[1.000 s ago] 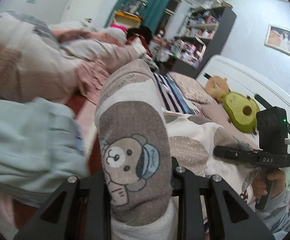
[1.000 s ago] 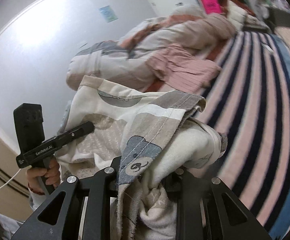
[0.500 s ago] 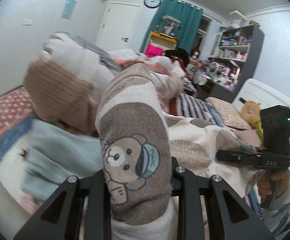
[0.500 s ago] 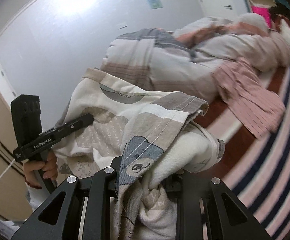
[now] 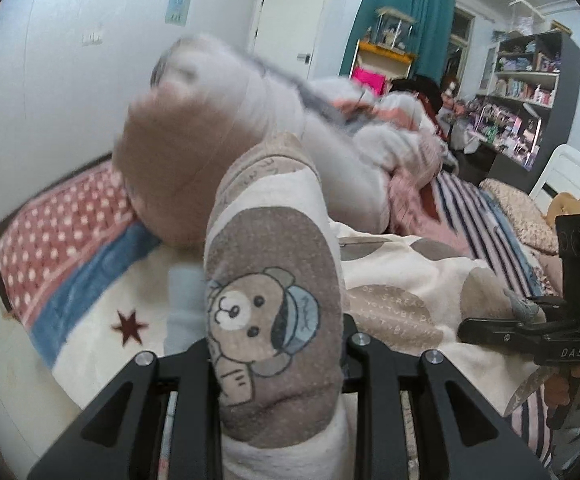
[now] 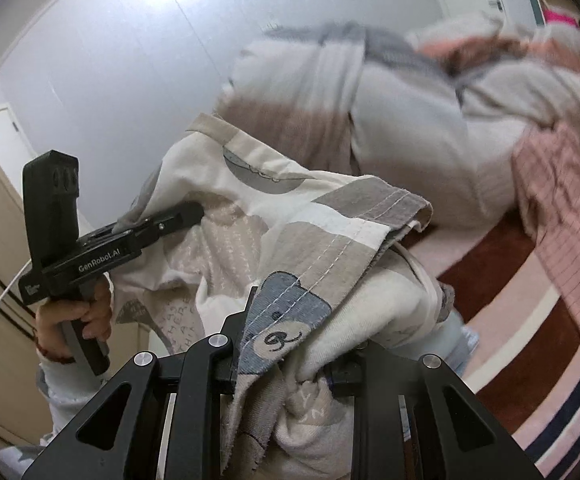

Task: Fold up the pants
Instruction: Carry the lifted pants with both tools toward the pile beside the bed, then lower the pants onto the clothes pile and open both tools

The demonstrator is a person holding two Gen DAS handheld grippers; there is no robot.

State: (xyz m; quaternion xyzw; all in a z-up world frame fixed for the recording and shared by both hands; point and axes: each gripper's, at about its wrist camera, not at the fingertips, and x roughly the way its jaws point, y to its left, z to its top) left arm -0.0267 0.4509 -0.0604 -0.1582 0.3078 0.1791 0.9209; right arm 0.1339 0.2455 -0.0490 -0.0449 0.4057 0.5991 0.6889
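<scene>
Since earlier: both views swing toward the wall; the grips look unchanged.
Left gripper: jaws closed on a bear-print fold of the pants.
Right gripper: jaws pinch a bunched hem.
Pants: we hold them aloft over the bed, stretched from 9 to 3 o'clock between us.
Risk: uneven bunches slipping; the slack middle snagging the piled duvet at 12 o'clock.

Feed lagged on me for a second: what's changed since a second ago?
Both claws swung left with the pants: the plush toys left the left view and a dotted blanket entered; the striped sheet slid to the edge of the right view. Left claw and right claw stay shut on the pants.
</scene>
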